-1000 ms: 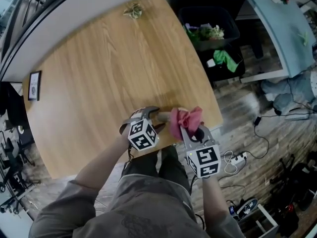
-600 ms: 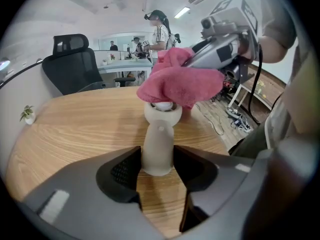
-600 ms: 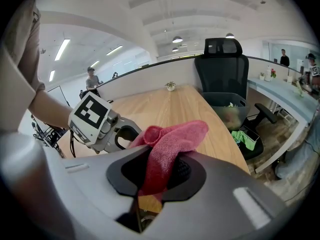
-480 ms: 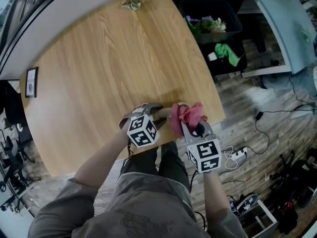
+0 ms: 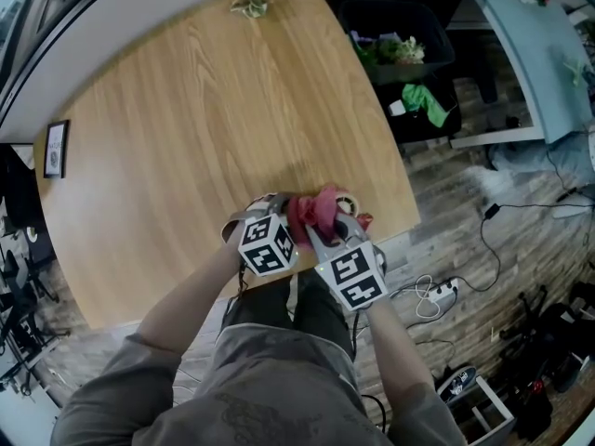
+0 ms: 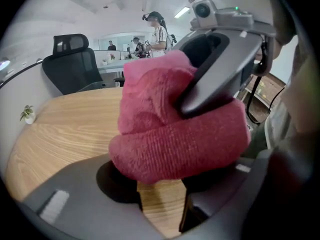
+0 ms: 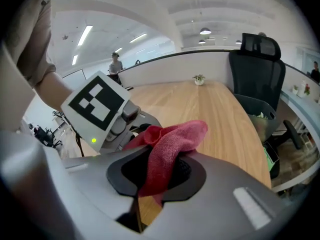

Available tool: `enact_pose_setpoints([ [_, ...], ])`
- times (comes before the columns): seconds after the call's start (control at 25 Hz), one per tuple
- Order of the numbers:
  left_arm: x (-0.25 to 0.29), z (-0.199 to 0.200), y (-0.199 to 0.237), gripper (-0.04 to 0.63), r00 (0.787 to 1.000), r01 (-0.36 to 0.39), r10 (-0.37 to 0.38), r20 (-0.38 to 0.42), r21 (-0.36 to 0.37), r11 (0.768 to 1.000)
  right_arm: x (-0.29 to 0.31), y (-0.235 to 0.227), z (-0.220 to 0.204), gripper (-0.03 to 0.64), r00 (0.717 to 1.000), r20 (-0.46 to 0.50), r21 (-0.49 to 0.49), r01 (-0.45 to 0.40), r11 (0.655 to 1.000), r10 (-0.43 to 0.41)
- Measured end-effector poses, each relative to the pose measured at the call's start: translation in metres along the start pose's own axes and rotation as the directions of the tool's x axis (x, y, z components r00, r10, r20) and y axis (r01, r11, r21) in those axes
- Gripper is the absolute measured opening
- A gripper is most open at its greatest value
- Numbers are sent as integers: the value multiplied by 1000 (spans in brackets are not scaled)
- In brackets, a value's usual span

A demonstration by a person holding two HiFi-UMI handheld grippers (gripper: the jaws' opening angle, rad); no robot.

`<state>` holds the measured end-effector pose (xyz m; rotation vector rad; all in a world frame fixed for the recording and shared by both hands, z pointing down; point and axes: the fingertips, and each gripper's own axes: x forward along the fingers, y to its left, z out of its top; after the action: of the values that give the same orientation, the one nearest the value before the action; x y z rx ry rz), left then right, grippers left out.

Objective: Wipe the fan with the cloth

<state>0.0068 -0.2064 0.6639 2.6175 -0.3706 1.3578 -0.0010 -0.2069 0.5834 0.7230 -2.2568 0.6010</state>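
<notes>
At the near edge of the wooden table (image 5: 204,119), my left gripper (image 5: 279,203) holds a small pale fan (image 5: 347,201) by its handle. In the left gripper view that handle sits in the gap of the left gripper (image 6: 160,204). My right gripper (image 5: 321,223) is shut on a red cloth (image 5: 314,210) and presses it down right beside the left gripper. The cloth (image 6: 175,134) fills the left gripper view, with the right gripper's finger lying over it. In the right gripper view the cloth (image 7: 167,144) hangs between the jaws of the right gripper (image 7: 145,194) and hides most of the fan.
A small potted plant (image 5: 248,5) stands at the table's far edge. A black bin (image 5: 395,49) with green scraps sits on the floor to the right, and cables (image 5: 437,295) lie near my feet. A black office chair (image 7: 257,59) stands beyond the table.
My right gripper has swung left with the cloth, from beside the fan to right up against the left gripper. The left gripper has stayed where it was.
</notes>
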Motion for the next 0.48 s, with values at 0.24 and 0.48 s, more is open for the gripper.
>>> enact_pose_setpoints([
  [0.24, -1, 0, 0, 201, 1000, -5, 5, 3, -9, 1000, 26, 1, -1, 61, 999, -43, -1, -19, 1000, 19],
  [0.48, 0, -1, 1, 199, 1000, -2, 2, 5, -4, 1000, 23, -12, -9, 61, 991, -110, -73, 66, 995, -74],
])
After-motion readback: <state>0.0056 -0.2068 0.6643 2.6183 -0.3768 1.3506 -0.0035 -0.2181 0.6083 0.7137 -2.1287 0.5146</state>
